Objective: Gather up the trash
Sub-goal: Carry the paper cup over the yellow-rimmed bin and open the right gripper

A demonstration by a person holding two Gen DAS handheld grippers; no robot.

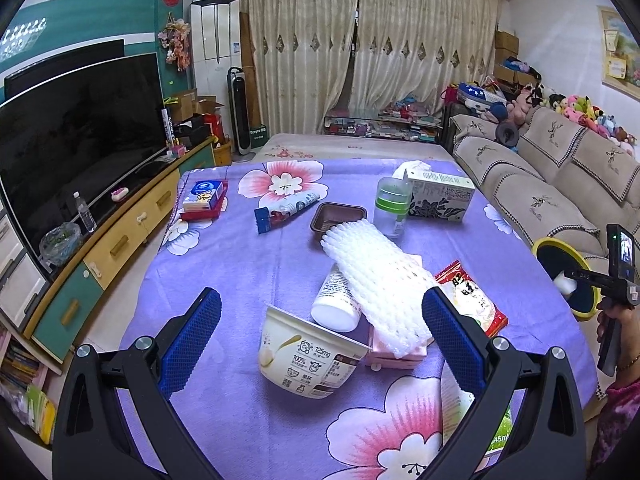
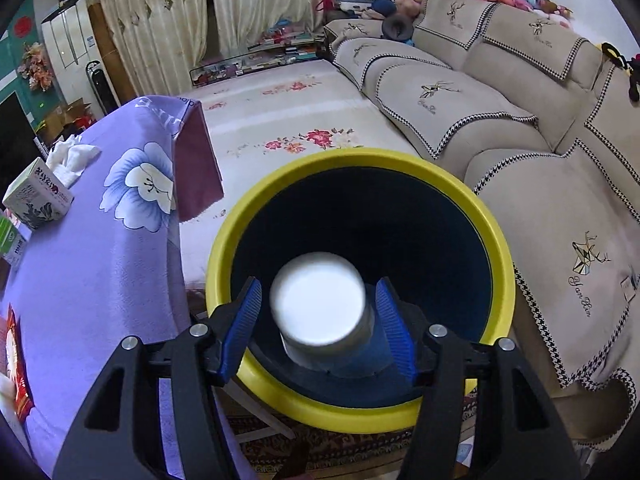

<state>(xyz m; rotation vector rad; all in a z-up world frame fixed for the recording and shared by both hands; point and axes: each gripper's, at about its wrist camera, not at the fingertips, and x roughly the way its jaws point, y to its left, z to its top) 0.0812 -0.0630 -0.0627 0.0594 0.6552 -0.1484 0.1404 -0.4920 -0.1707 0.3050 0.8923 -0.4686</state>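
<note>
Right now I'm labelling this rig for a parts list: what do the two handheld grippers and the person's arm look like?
Both the left gripper and right gripper have black angular arms with silver bolts and blue ribbed finger pads. From the left wrist view, the right gripper carries a small lit screen on a black pistol-style handle. The person wears a thin bracelet and a pink patterned sleeve.

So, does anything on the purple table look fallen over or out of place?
Yes. The yogurt cup lies tipped on its side, a white bottle lies flat beside it, and the white foam net is draped across the bottle, its far end reaching the brown tray.
</note>
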